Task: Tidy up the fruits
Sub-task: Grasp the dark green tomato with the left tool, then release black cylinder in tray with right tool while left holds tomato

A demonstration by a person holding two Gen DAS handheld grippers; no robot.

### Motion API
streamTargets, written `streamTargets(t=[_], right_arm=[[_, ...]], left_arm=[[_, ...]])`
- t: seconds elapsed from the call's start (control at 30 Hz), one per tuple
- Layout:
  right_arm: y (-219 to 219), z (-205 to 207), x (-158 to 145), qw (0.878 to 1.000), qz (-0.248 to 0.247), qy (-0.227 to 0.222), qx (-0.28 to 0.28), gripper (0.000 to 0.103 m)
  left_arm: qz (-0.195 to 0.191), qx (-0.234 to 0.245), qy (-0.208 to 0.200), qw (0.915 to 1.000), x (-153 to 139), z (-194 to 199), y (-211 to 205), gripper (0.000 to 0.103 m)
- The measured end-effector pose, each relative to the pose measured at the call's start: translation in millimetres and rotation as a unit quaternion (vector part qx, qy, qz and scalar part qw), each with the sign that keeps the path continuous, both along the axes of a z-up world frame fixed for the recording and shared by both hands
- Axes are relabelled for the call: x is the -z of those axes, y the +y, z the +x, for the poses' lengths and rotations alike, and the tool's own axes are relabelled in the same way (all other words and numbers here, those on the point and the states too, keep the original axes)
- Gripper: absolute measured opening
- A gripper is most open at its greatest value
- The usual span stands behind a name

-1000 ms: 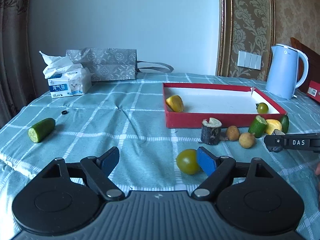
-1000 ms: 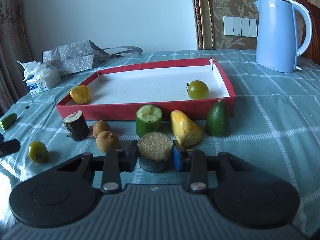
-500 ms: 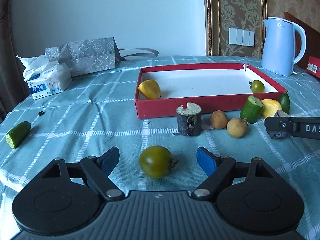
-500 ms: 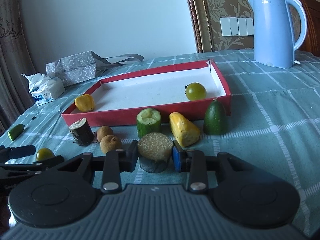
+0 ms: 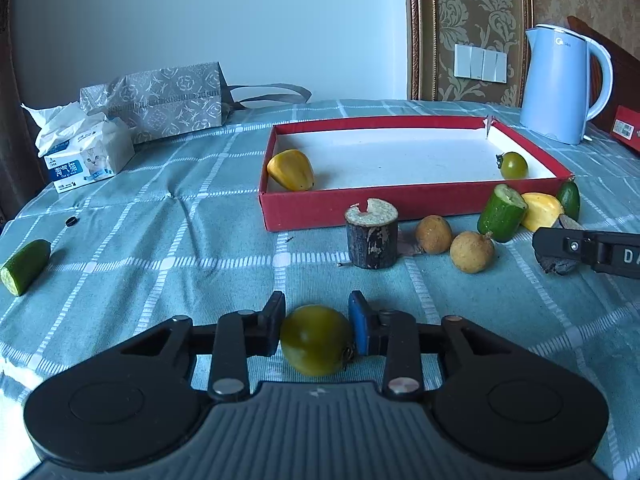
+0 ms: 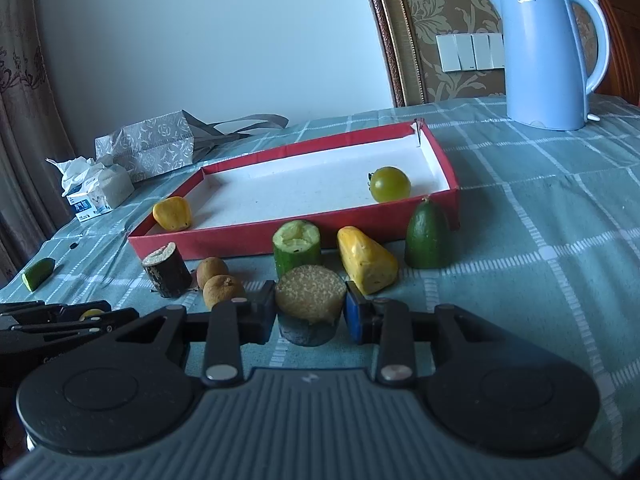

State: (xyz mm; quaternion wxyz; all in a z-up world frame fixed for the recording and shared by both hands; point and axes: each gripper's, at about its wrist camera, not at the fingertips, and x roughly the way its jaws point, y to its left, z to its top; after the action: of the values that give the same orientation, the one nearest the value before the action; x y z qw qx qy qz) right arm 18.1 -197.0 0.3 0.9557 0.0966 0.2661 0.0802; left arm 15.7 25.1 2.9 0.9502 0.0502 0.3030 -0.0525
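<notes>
My left gripper (image 5: 316, 320) has its jaws closing on a green tomato (image 5: 316, 340) that rests on the checked tablecloth; both pads touch its sides. My right gripper (image 6: 310, 312) is shut on a dark cane stub (image 6: 310, 300) with a pale cut top, standing on the cloth. Behind lies the red tray (image 5: 340, 212), holding a yellow fruit (image 5: 291, 170) and another green tomato (image 5: 513, 165). Along the tray's front stand a second cane stub (image 5: 372, 238), two longans (image 5: 433, 234), a cucumber piece (image 6: 297, 246), a yellow wedge (image 6: 366, 260) and a dark green end piece (image 6: 426, 236).
A cucumber end (image 5: 24, 266) lies far left near the table edge. A tissue pack (image 5: 86, 152) and a grey gift bag (image 5: 160, 100) sit at the back left, a blue kettle (image 5: 560, 84) at the back right. A small black ring (image 5: 71, 221) lies on the cloth.
My left gripper shifted until the green tomato lay between its open fingers, then the jaws came in against it. The right gripper kept its hold on the cane stub.
</notes>
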Motion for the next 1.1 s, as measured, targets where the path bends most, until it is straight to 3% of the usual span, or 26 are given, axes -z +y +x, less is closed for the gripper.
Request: streamTargets(t=[0.1,0.4,1.1], right_arm=[[0,0,0,1.0,0.0,-0.003,-0.001,0.033],[1,-5,-3,1.0,0.0,-0.017,-0.005,0.033],[9,-8,-6,0.999,-0.016,-0.029,-0.006,0.033]], left_arm=[[-0.016,-0.001,-0.01,0.9998,-5,-7,6,0.033],[-0.001,-0.027,-0.034,0.9991,-26,-1,3,0.033],[-0.01,-0.061,-0.029,0.9977,-9,20,9,0.033]])
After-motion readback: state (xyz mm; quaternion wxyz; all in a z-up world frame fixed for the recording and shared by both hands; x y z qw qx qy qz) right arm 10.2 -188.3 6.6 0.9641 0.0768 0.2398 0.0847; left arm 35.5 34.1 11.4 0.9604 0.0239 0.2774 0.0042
